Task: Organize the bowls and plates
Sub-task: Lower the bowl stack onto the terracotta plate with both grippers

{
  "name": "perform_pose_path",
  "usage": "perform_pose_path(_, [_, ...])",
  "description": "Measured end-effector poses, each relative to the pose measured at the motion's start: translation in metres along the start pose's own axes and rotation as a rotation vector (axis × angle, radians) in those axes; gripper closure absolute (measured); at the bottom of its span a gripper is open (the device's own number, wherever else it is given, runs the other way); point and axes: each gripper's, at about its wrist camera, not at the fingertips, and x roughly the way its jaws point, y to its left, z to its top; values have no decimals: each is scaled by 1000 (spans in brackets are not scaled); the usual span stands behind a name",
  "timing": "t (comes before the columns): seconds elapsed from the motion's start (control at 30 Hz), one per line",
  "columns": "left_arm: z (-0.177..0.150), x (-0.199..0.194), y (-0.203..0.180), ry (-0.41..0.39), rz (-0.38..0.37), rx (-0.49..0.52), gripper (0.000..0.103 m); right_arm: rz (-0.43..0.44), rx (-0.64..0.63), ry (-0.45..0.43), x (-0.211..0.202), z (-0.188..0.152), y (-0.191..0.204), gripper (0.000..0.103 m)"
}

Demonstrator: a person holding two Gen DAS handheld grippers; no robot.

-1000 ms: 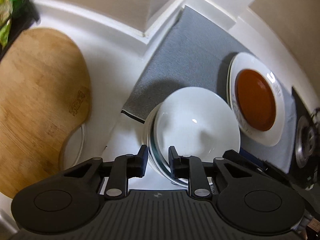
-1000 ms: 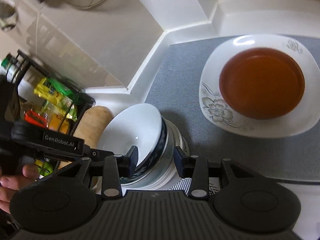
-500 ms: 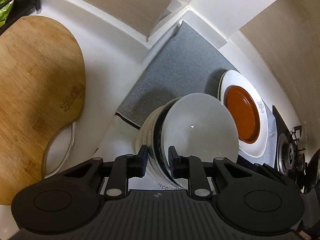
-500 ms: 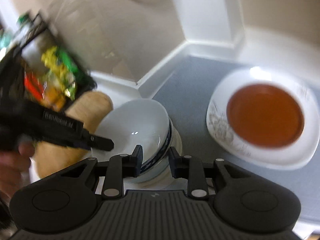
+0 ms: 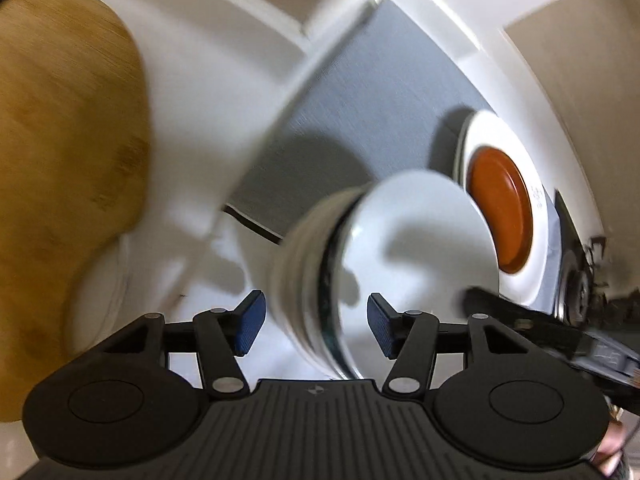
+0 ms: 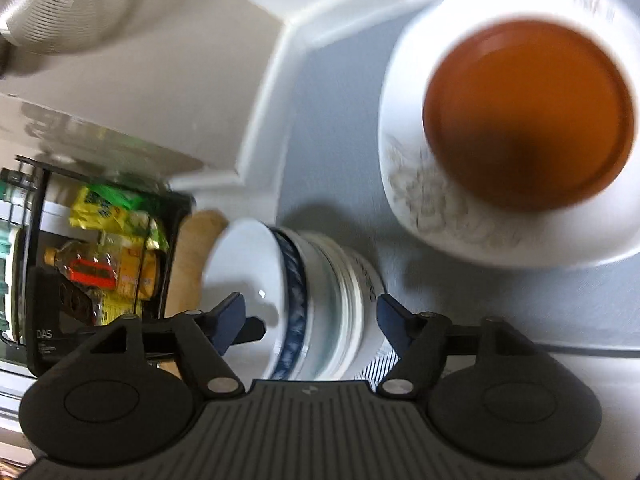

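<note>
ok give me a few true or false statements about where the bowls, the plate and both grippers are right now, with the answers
1. Both grippers have their fingers spread apart, one either side of the bowl stack. True: the left gripper and the right gripper are both open.
2. The brown dish sits on the wooden cutting board. False: it rests on the white floral plate.
3. The white floral plate lies on the grey mat. True.
4. The top bowl of the stack is brown inside. False: it is white inside, with a blue patterned band outside.
5. A rack of packaged food stands beyond the bowl stack in the right wrist view. True.
</note>
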Motion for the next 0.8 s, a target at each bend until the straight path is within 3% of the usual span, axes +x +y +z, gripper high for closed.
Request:
perform_pose_path(0.1, [-3,8,-5,-7,1,32,44,-23,-22,15,16,-9,-1,33])
perform_pose_path(0.23, [-11,-5,-16,-37,54,89,58,-71,-75,-20,12,-19,13,44])
perform_pose_path(0.33, [-16,-8,-21,-38,78,107,58,-103,-127,-29,8,-23,22,52])
perform_pose_path(0.57, [-22,-15,-40,-67,149,139,58,-94,-126,-40,2,-21,20,56])
perform_pose_path(0.8, [-21,-26,-49,-70,145,134,57,-100,-158,-59,-15,-19,29,56])
